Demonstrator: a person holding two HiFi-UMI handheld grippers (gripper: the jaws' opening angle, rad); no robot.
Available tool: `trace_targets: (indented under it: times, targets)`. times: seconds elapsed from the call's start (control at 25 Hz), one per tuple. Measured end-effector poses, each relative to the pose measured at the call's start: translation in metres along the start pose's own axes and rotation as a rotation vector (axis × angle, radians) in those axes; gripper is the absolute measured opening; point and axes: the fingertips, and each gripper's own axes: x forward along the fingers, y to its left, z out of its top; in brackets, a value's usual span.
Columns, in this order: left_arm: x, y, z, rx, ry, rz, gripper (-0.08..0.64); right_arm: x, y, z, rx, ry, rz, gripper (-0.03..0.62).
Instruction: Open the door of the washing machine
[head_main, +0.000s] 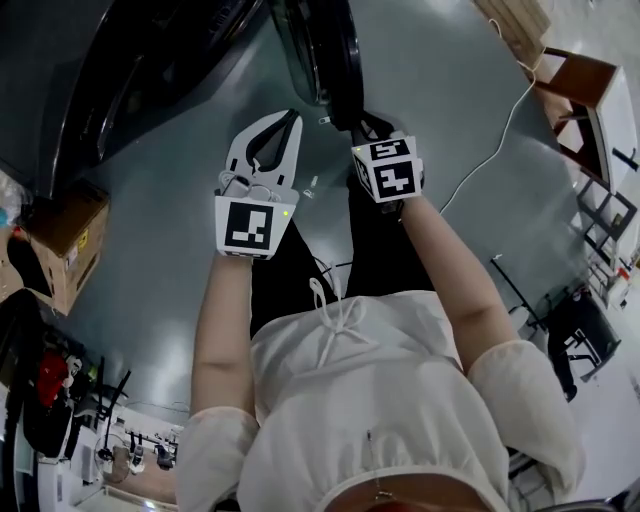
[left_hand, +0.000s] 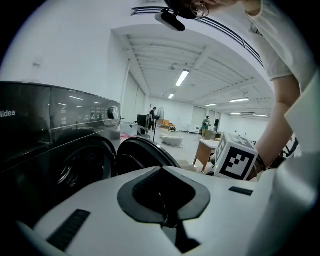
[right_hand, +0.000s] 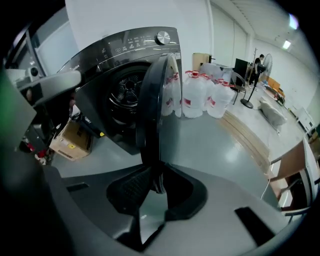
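The dark washing machine (head_main: 150, 70) (left_hand: 50, 150) (right_hand: 125, 65) stands on the grey floor. Its round door (head_main: 322, 50) (left_hand: 142, 155) (right_hand: 152, 100) is swung out from the drum and shows edge-on in the right gripper view. My dark right gripper (head_main: 352, 125) (right_hand: 157, 182) is shut on the door's outer edge, which runs down between its jaws. My white left gripper (head_main: 290, 118) (left_hand: 162, 202) hovers just left of the door, facing the machine's front. Its jaws meet at the tips and hold nothing.
A cardboard box (head_main: 60, 240) (right_hand: 70, 140) sits on the floor beside the machine. Several large water bottles (right_hand: 200, 95) stand behind the door, with wooden boards (right_hand: 250, 135) along the floor. A white cable (head_main: 490, 150) and wooden furniture (head_main: 580, 90) lie to the right.
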Motion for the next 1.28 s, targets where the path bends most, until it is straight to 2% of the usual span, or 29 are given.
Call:
trace_targets:
  times: [0.48, 0.68, 0.84, 1.08, 1.28]
  targets:
    - [0.059, -0.047, 0.030, -0.033, -0.020, 0.138, 0.023, -0.011, -0.090, -0.002, -0.124, 0.047, 0.060, 0.063]
    - [0.079, -0.071, 0.039, -0.060, -0.041, 0.180, 0.023, -0.019, -0.109, 0.002, -0.164, 0.062, 0.109, 0.063]
    - [0.093, -0.084, 0.045, -0.072, -0.045, 0.205, 0.023, -0.022, -0.131, 0.010, -0.189, 0.036, 0.110, 0.063]
    - [0.107, -0.094, 0.053, -0.079, -0.054, 0.207, 0.023, -0.020, -0.169, 0.017, -0.237, 0.014, 0.087, 0.063]
    - [0.118, -0.100, 0.057, -0.062, -0.042, 0.172, 0.023, -0.021, -0.192, 0.024, -0.287, 0.013, 0.087, 0.063]
